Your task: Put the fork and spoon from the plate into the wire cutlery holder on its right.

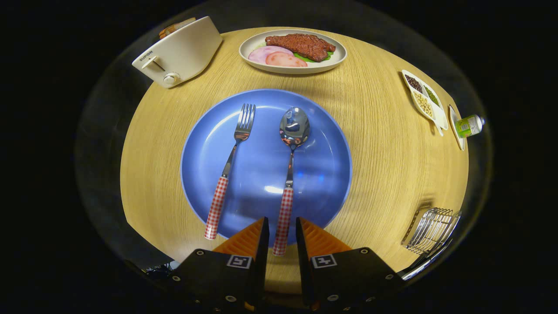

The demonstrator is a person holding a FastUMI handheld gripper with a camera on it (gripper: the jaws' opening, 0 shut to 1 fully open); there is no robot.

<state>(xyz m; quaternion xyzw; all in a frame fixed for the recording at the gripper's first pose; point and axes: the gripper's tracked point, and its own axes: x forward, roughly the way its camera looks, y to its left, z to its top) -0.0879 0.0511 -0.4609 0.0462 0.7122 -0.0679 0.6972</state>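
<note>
A blue plate [318, 174] lies in the middle of the round wooden table [383, 148]. On it lie a fork [236, 139] and a spoon [294, 126], side by side, both with red-checked handles pointing toward me. My gripper [282, 220] is open over the plate's near rim, and the end of the spoon's handle lies between its orange fingers [248, 240] with a small gap on each side. The fork's handle is to the left of the left finger. The wire cutlery holder [431, 231] stands at the table's edge, right of the plate.
Beyond the plate sits a white dish of meat and ham slices [293, 50]. A white toaster [181, 54] stands at the far left. At the far right are a divided dish of beans [423, 98] and a small green bottle [470, 125].
</note>
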